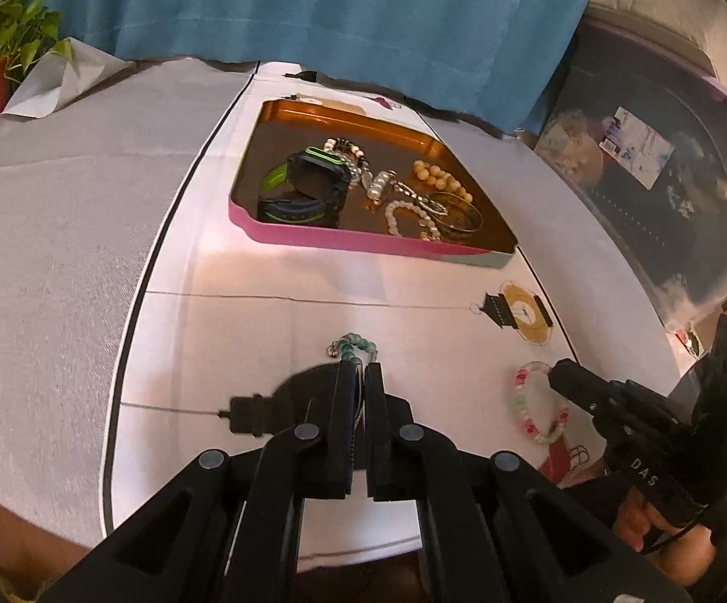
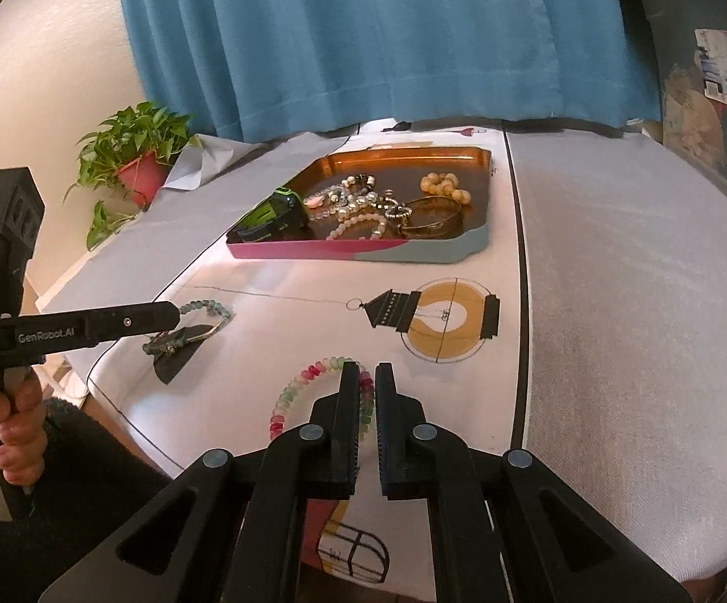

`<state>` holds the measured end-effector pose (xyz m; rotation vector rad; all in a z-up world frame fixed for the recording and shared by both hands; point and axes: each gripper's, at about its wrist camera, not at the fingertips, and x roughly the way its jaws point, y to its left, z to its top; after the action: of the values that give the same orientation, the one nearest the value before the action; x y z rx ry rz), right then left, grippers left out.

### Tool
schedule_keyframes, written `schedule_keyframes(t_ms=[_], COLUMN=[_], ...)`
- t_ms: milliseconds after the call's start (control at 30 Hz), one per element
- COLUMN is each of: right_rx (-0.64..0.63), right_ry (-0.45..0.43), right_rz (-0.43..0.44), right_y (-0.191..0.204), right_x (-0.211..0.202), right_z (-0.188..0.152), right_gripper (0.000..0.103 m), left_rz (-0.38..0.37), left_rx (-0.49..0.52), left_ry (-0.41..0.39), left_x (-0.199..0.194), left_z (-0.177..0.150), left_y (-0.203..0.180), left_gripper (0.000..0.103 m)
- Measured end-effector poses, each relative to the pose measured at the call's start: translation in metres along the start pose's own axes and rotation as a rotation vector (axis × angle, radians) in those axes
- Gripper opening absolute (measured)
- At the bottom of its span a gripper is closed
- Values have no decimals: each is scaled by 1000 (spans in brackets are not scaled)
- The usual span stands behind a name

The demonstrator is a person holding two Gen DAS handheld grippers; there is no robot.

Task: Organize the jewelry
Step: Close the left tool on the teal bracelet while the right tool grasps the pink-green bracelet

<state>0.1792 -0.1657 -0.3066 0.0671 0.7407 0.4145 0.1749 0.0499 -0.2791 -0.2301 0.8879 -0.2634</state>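
Both claws pinched on a bead bracelet each, tray waiting at the back

Going left to right: the left claw (image 1: pixel 364 369) has its jaws together on the teal bracelet (image 1: pixel 356 344), lower middle of the left view, nipping just the near end of the strand while the rest trails on the bench (image 1: pixel 263 276). Over at lower right of that view, the right claw (image 2: pixel 366 377) is clamped on the pastel bracelet (image 2: pixel 308 392), catching one side of the loop. Both look light and floppy, so I'd guess they'll sag and swing once lifted, and round beads are slippery, so pinching across the string between beads seems safer than on a bead's crown. The tray (image 1: pixel 313 238) with the watch (image 1: pixel 308 181) and other pieces sits upper middle, well apart from both.
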Motion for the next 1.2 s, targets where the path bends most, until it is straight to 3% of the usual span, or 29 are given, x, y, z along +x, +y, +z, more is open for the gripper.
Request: schedule_keyframes(t_ms=[333,800,867,900,933,1067,1133,1200], right_rx=[-26,-31,-43,-52,-57,-44,-35,-42], right_ry=[-17,-99,-101,-93,-91,-92,-78,-68], right_rz=[-13,-32,-46,-48,-46,-39,-49,-42], right_y=[-5,4,5,7,9,8,6,5], right_x=[-46,-99,-95,-87,-79,-48,-35,-27], right_z=[8,36,35,32,28,10,3,4], right_gripper=[6,6,6,6,6,6,6,6], left_rz=[24,31,41,60,70,93,70,53], left_rx=[50,199,226,220,204,115,73,82], left_ry=[-23,-103,-76,-64,-60,-12,12,30], left_x=[-32,-74,-63,-55,-46,-15,-4,2], left_z=[1,30,24,18,11,-7,-14,-13], left_y=[-21,-51,-43,-35,-26,10,23,23], left_gripper=[0,1,16,31,37,35,33,24])
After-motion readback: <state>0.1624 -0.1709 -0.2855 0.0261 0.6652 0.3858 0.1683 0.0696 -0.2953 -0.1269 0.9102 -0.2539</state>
